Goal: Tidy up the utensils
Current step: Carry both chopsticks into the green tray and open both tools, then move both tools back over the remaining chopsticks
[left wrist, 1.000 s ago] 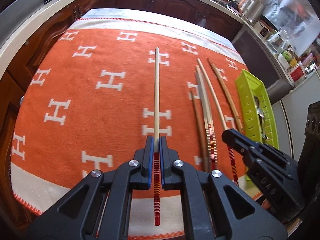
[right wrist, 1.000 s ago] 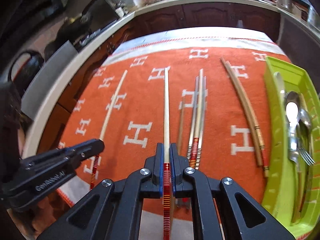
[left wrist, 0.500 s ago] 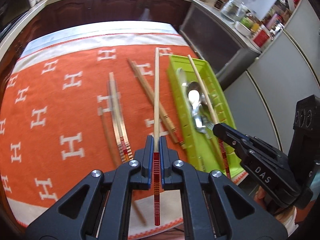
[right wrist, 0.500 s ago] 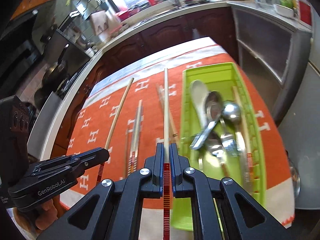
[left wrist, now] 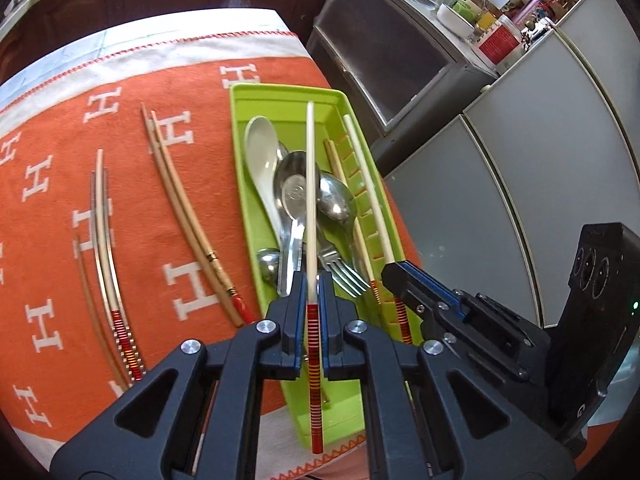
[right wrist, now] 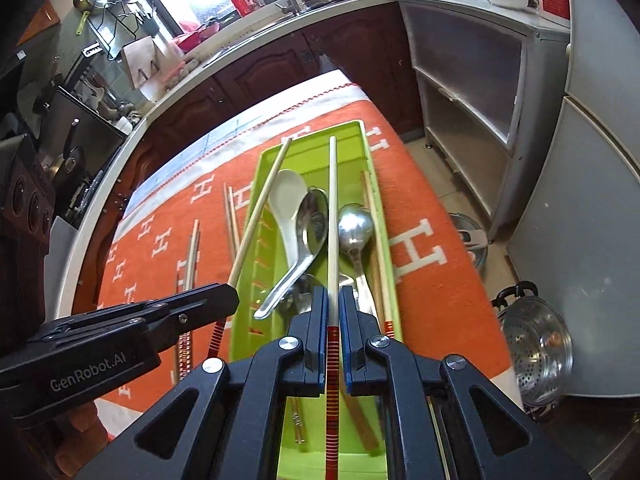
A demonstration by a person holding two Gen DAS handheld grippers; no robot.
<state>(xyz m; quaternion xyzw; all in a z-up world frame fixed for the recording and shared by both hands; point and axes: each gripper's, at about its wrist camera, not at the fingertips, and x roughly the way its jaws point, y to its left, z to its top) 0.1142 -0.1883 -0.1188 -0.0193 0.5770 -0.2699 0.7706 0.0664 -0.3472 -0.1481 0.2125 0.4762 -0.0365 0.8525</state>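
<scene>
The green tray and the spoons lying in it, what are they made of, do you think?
The green tray looks like moulded plastic: an even lime colour, a dull sheen and ribbed slots in its wall. The white spoon is smooth and opaque, ceramic or melamine; I can't tell which. The metal spoons look like polished steel, mirror-bright with reflections.

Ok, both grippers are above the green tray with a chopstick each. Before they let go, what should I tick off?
1. Left gripper shut on its chopstick: ok.
2. Right gripper shut on its chopstick: ok.
3. Both chopsticks above the green tray: ok; the right-hand one sits near the tray's slotted side wall in the left wrist view.
4. Chopsticks run along the tray's length: ok.
5. Landing spot free: not ok; white spoon, metal spoons and fork lie beneath.
6. Height of the tips above the tray contents: cannot tell.
7. Chopsticks left on the orange cloth: not ok, several remain.
</scene>
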